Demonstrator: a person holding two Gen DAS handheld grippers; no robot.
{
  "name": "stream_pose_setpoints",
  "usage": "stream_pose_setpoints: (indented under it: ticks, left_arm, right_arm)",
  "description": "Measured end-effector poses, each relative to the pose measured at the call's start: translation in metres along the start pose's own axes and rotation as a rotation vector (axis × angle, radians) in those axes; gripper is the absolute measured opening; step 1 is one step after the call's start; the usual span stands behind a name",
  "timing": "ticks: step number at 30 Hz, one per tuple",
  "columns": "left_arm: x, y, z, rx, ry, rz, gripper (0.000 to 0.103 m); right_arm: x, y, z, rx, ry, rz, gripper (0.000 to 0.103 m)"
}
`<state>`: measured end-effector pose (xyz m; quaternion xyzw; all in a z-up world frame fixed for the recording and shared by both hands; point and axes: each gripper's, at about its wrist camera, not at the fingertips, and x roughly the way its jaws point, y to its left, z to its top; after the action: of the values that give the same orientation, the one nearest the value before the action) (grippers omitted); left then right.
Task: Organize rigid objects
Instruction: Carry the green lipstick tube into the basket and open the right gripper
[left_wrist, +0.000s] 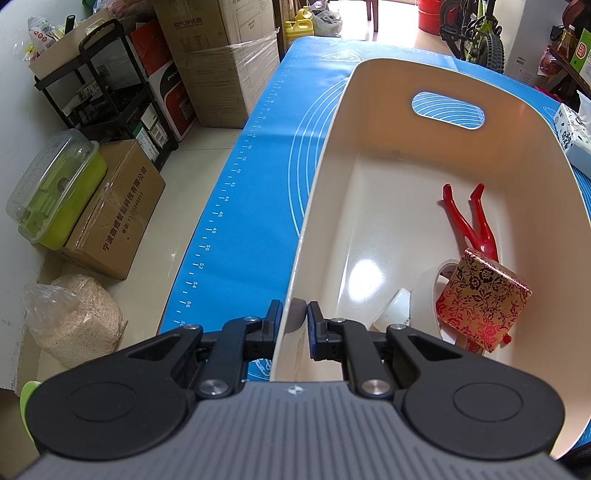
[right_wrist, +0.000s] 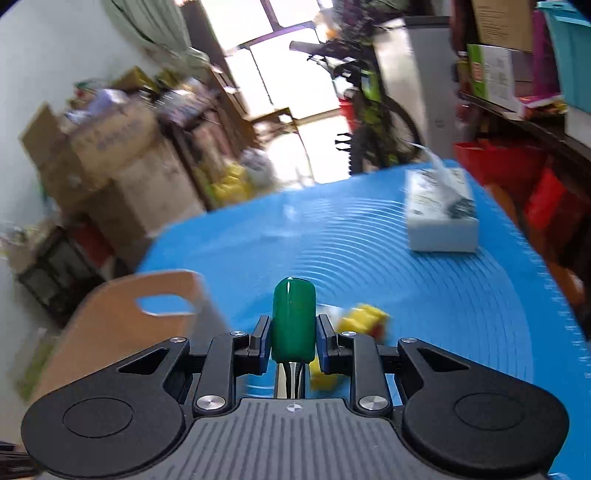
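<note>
My left gripper (left_wrist: 294, 314) is shut on the near-left wall of a cream plastic bin (left_wrist: 325, 177) that stands on the blue mat (left_wrist: 240, 206). In the bin lie a red pair of pliers (left_wrist: 476, 225), a floral gold-and-red box (left_wrist: 484, 299), a roll of clear tape (left_wrist: 428, 291) and a small white piece (left_wrist: 395, 306). My right gripper (right_wrist: 293, 338) is shut on a green-handled tool (right_wrist: 293, 321) with a metal shaft and holds it above the mat (right_wrist: 406, 295). The bin (right_wrist: 110, 325) shows at the lower left. A yellow-and-red toy (right_wrist: 364, 319) lies on the mat just beyond the fingers.
A white tissue box (right_wrist: 439, 214) sits on the mat at the far right; it also shows in the left wrist view (left_wrist: 572, 136). Cardboard boxes (left_wrist: 118, 210), a black rack (left_wrist: 110, 85), a green lidded container (left_wrist: 55, 184) and a sack (left_wrist: 77, 317) stand on the floor left of the table. A bicycle (left_wrist: 476, 29) stands beyond.
</note>
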<state>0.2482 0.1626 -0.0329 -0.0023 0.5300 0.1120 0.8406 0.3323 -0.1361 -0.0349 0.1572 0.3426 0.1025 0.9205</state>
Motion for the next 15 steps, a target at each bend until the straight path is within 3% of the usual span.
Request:
stream_pose_setpoints:
  ticks: [9, 15]
  left_arm:
    - [0.0, 0.0, 0.0, 0.0, 0.0, 0.0, 0.016]
    - [0.0, 0.0, 0.0, -0.001, 0.0, 0.0, 0.016]
  right_arm:
    - [-0.017, 0.043, 0.0, -0.06, -0.04, 0.139, 0.034]
    - [-0.008, 0.079, -0.02, -0.159, 0.028, 0.213, 0.034]
